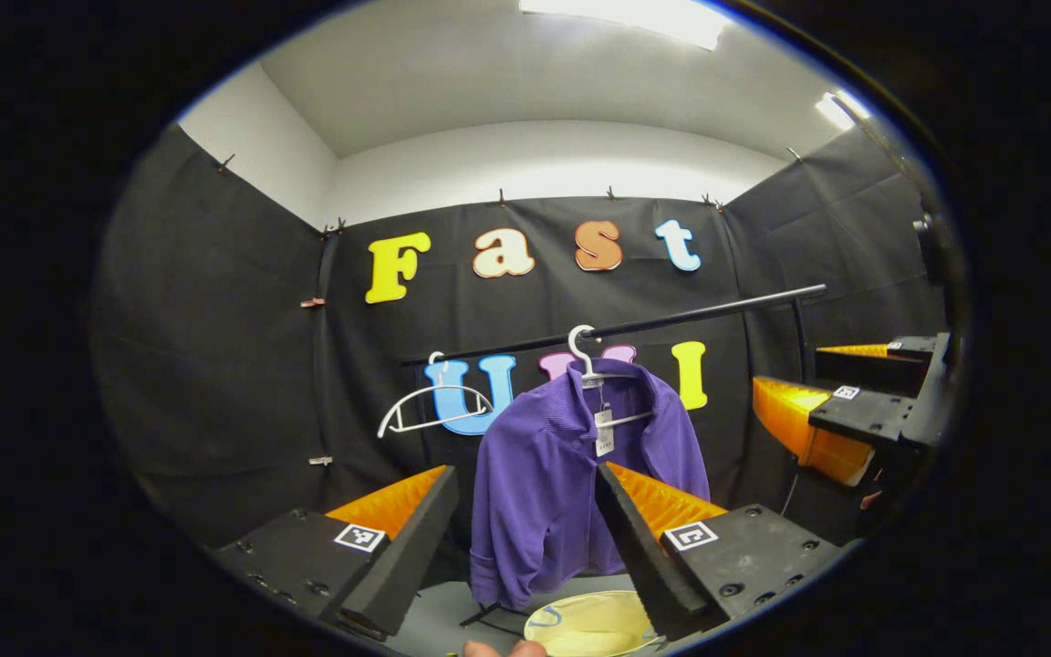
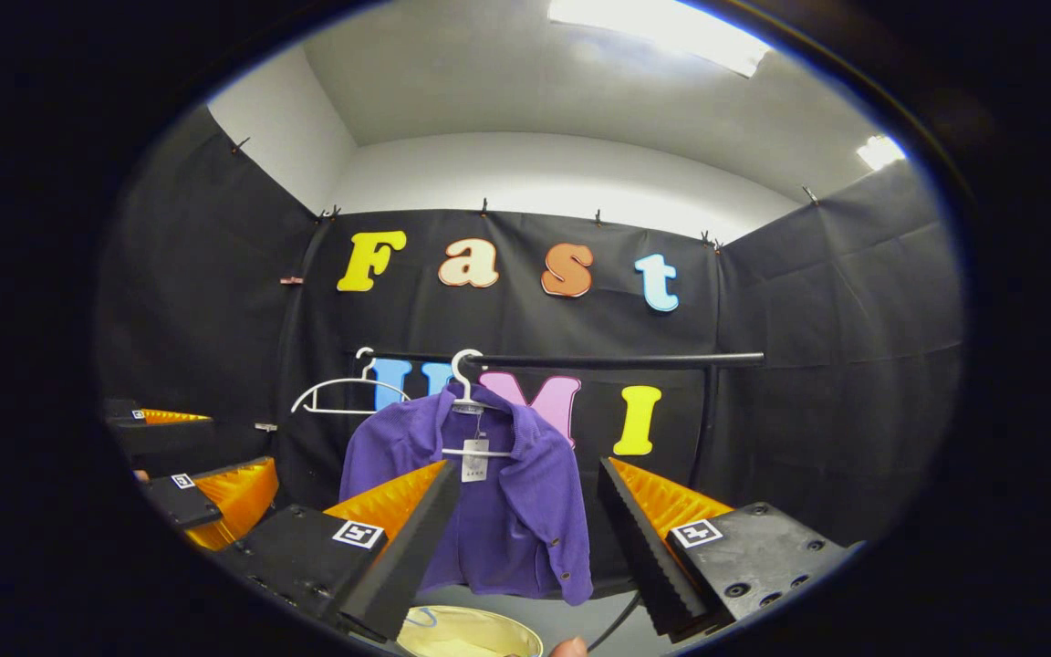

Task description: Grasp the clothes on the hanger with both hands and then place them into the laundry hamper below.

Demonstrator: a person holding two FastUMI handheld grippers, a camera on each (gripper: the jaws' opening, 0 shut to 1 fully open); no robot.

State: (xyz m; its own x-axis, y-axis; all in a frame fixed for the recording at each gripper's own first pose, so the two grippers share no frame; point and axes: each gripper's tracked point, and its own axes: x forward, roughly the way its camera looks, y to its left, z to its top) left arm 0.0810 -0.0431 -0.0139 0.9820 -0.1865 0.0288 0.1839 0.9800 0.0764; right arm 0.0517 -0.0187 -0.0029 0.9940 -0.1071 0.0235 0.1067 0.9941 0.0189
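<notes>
Black-draped booth, rail [image 2: 617,361] across back. We see purple jacket [image 1: 571,474] hanging on hanger [image 1: 591,365] at 12 o'clock, long axis vertical, apart from both. Left hand-held gripper [image 1: 525,538] spread, nothing held; right hand-held gripper [image 2: 525,538] likewise. Hamper [image 1: 594,620] at 6 o'clock.

Both cameras are riding low, looking forward and slightly upward along open fingers toward the back wall. Left gripper view is facing the purple knit jacket [image 1: 580,474] on its white plastic hanger [image 1: 591,372] from the left; right gripper view from the right, equally distant. Both are sharing the black metal rail [image 2: 617,361].
</notes>
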